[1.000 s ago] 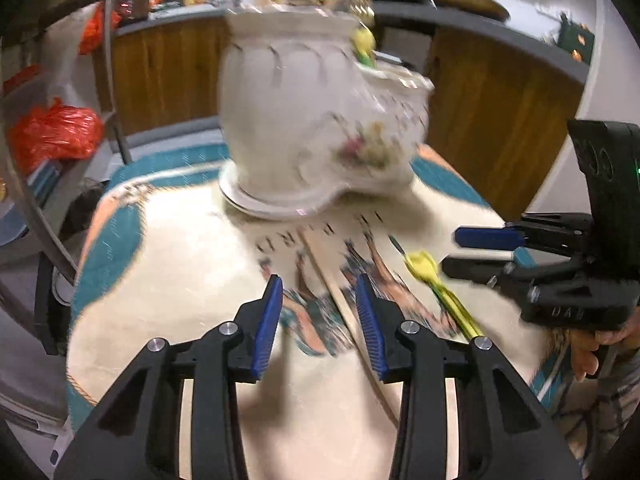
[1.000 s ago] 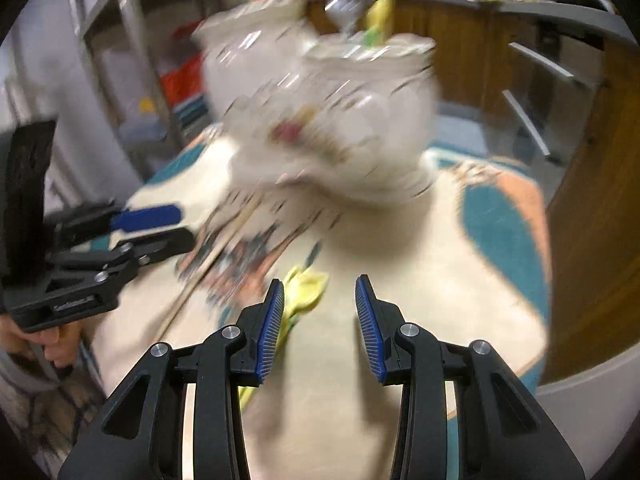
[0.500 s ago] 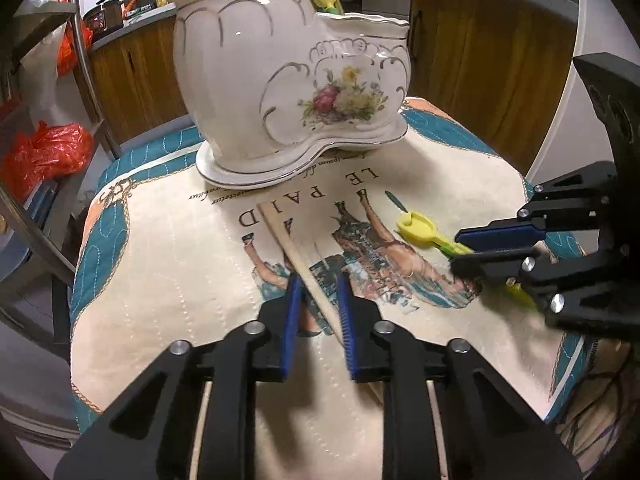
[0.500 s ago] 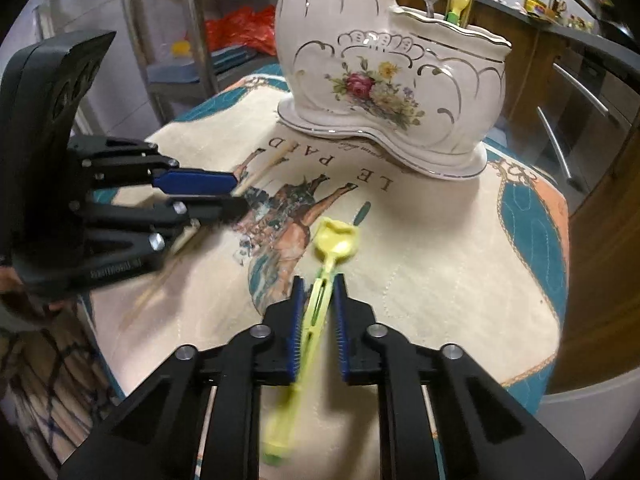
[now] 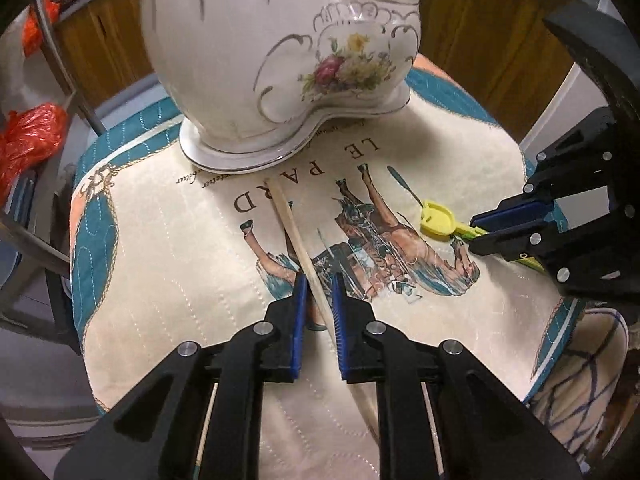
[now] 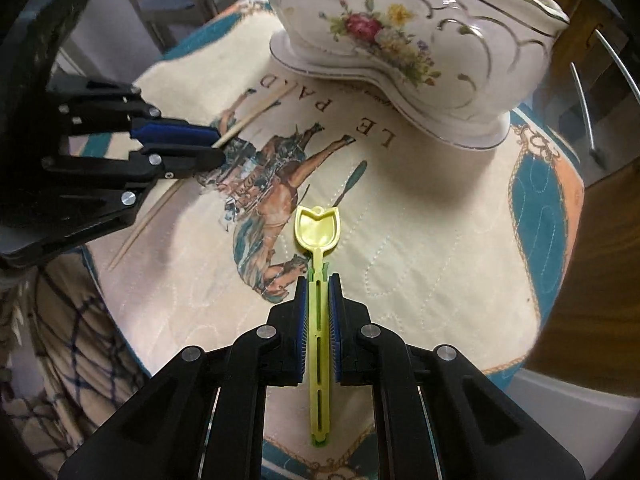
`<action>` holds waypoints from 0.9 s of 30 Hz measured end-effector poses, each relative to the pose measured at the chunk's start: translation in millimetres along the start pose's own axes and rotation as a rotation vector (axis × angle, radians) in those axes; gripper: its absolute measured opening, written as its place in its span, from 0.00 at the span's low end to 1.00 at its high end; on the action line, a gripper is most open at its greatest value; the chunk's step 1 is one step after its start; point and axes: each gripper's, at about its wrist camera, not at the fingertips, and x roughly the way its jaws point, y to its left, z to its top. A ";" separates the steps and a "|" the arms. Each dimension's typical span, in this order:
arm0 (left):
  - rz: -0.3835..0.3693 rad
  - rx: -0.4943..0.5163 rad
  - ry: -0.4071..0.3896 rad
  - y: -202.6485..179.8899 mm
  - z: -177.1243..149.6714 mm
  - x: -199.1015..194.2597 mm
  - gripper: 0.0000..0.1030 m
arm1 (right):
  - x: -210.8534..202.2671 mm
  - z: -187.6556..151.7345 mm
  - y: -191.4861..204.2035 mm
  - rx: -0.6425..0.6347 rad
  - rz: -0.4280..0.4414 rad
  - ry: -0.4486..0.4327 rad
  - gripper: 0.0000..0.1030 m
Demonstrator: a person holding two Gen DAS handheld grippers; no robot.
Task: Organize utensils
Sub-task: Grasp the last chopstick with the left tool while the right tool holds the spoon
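Left gripper (image 5: 319, 294): my jaws, just closing, pinch a pale wooden chopstick (image 5: 289, 224) on the printed cloth (image 5: 180, 264).
Right gripper (image 6: 318, 296): clamped on a yellow plastic spoon (image 6: 317, 232), slotted handle.
Holder: floral ceramic utensil holder (image 6: 404, 36), twelve o'clock.

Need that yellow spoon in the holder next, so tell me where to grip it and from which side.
Grip the yellow spoon on its slotted handle just behind the bowl, coming from above with pads across its narrow width. It lies flat on the cloth, so only the thin handle edges offer a pinch. The right hand-held gripper already clamps it there, leaving the bowl clear.
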 end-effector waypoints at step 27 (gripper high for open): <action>0.029 0.092 0.183 -4.7 11.8 4.7 0.05 | -6.5 -14.2 -1.5 0.024 -0.046 -0.032 0.10</action>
